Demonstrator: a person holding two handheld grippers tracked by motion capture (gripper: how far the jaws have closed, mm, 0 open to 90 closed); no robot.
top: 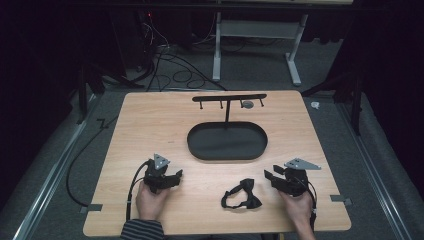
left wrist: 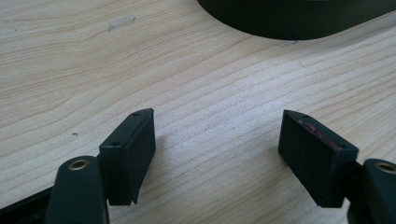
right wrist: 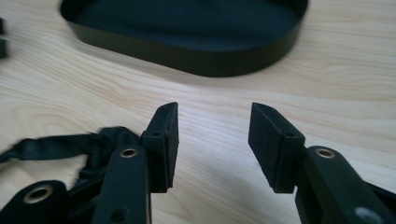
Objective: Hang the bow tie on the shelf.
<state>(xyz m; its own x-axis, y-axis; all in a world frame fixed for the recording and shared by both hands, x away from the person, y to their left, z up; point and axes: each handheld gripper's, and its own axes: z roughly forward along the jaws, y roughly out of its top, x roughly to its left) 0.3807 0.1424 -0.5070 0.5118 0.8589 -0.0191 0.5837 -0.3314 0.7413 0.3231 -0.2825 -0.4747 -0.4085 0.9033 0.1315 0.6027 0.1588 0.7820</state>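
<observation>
A lab or studio: beyond both grippers, past the pale wooden table [top: 150, 125], black curtains, tangled floor cables [top: 175, 75], grey carpet, a white desk frame [top: 255, 45].

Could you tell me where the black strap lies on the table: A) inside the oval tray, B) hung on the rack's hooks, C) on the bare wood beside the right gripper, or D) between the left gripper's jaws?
C: the black strap lies on the table just left of the right gripper, clear of the oval tray.
</observation>
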